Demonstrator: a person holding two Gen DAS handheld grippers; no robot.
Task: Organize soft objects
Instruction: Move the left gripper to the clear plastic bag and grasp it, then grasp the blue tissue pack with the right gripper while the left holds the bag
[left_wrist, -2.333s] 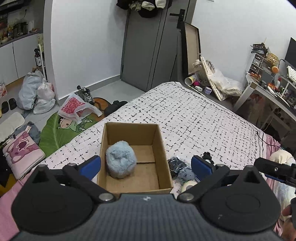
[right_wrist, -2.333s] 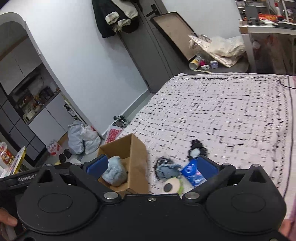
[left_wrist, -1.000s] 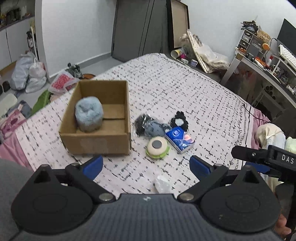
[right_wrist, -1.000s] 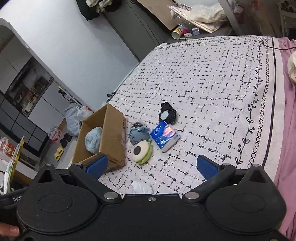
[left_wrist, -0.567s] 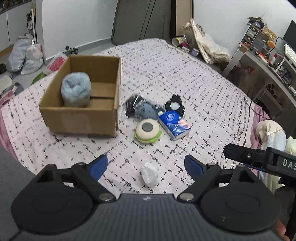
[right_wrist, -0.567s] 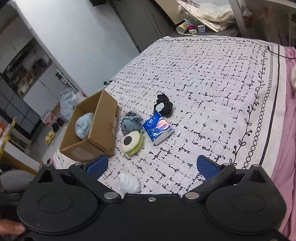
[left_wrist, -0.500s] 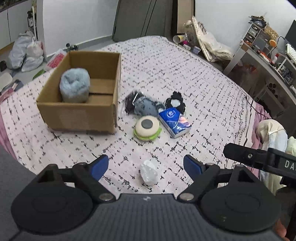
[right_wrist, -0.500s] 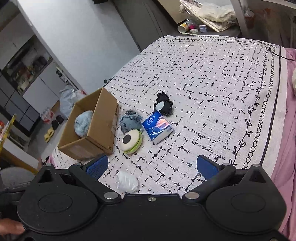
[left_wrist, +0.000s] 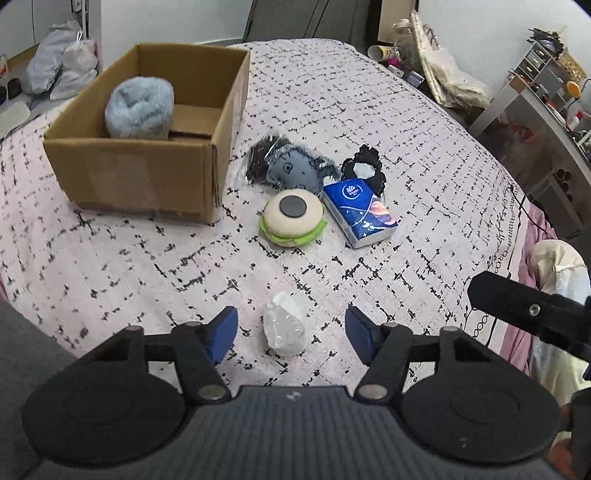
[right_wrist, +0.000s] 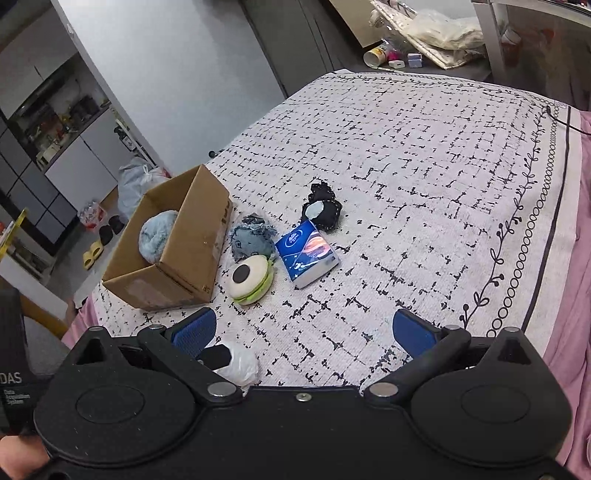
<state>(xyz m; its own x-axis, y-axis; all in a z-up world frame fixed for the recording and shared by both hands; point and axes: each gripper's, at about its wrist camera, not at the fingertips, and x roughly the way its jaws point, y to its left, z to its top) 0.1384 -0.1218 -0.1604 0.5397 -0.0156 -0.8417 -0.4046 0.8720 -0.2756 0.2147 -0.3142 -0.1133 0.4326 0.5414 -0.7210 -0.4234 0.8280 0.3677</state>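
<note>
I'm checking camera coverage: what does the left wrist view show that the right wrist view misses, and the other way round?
Only the left wrist view shows the left gripper head-on, its jaws closing around the crumpled white wad without touching it yet, plus the desk at the right.

Only the right wrist view shows the right gripper open over bare bedspread, and the kitchen cabinets.

Both show the cardboard box holding the blue fluffy ball, the burger toy, the tissue pack and the wad.

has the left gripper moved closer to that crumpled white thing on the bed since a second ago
Yes. The left gripper has come down toward the bedspread; the crumpled white wad now sits between its closing jaws, untouched.
</note>
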